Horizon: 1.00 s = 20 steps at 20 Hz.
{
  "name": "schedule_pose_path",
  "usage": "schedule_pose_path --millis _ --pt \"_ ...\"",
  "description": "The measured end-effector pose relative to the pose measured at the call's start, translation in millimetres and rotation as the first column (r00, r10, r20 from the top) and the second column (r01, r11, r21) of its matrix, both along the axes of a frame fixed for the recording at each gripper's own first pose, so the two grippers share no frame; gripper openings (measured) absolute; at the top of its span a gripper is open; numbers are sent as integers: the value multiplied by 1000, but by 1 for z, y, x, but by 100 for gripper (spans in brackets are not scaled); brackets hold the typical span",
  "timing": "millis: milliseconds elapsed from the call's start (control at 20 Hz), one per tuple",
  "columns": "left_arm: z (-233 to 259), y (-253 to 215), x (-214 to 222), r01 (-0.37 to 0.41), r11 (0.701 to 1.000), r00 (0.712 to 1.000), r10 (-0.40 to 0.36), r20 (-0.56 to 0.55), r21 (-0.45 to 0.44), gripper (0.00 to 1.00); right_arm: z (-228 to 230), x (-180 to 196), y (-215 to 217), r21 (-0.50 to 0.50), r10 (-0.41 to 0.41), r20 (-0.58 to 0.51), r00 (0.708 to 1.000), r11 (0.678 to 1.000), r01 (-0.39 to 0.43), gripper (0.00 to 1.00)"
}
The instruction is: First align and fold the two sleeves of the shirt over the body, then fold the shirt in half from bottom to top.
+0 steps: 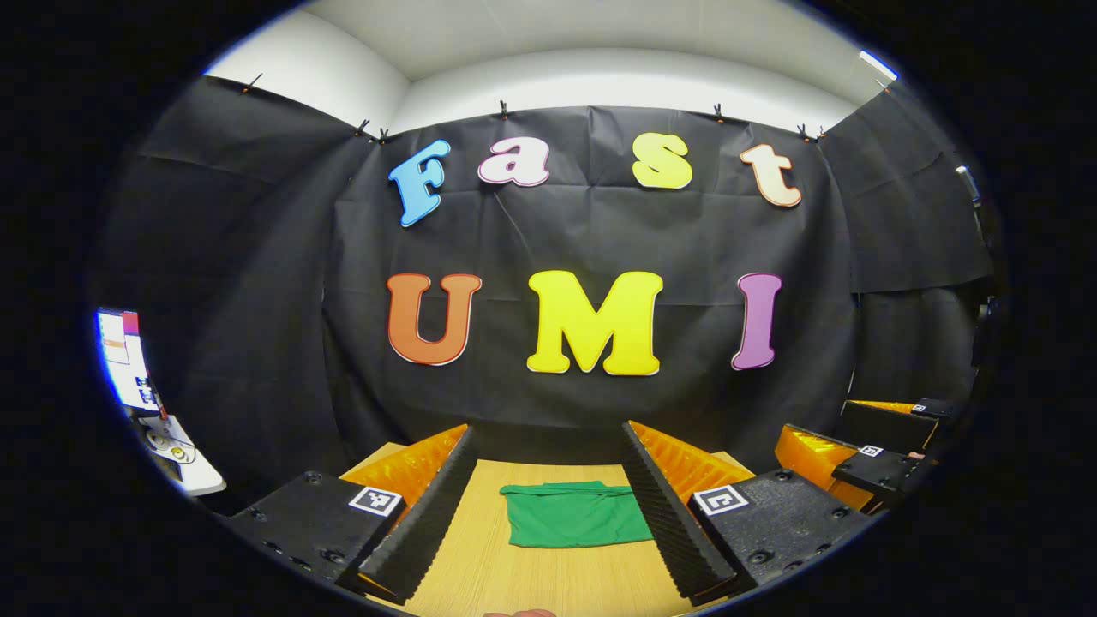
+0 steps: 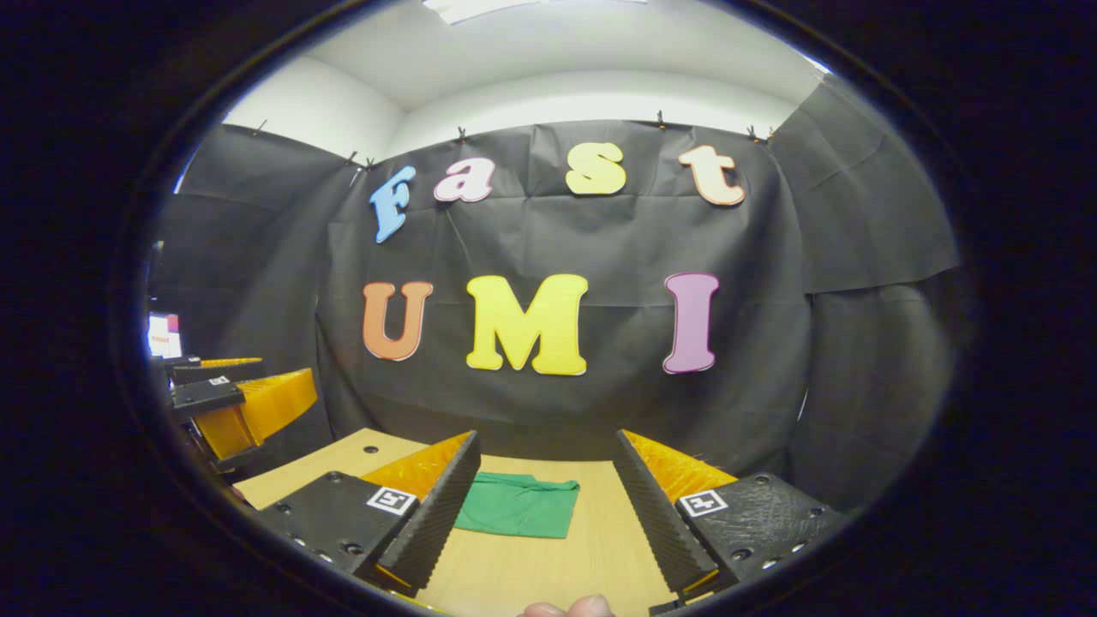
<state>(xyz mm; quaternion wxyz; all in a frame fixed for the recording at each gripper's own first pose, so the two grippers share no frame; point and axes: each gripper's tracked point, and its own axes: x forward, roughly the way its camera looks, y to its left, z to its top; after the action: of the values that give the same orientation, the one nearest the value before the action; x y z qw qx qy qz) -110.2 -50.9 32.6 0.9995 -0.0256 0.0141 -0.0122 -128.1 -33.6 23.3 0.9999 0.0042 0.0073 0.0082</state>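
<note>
Green shirt (image 1: pixel 572 514) lies as a compact folded rectangle on wooden table (image 1: pixel 548 583), far of both grippers | left gripper (image 1: pixel 548 514) spread, empty, raised off cloth | right gripper (image 2: pixel 544 514) spread, empty | judged: folding looks complete, hands clear so nothing disturbs it

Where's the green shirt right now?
The green shirt lies folded on the wooden table in front of the black cloth wall, ahead of both open grippers; in the right gripper view it sits toward the left finger.
</note>
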Motion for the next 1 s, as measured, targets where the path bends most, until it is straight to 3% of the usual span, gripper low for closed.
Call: schedule_pose_path --millis 1000 --pt "3 8 7 -24 999 1000 24 5 28 100 2 10 12 24 -15 18 1000 1000 14 95"
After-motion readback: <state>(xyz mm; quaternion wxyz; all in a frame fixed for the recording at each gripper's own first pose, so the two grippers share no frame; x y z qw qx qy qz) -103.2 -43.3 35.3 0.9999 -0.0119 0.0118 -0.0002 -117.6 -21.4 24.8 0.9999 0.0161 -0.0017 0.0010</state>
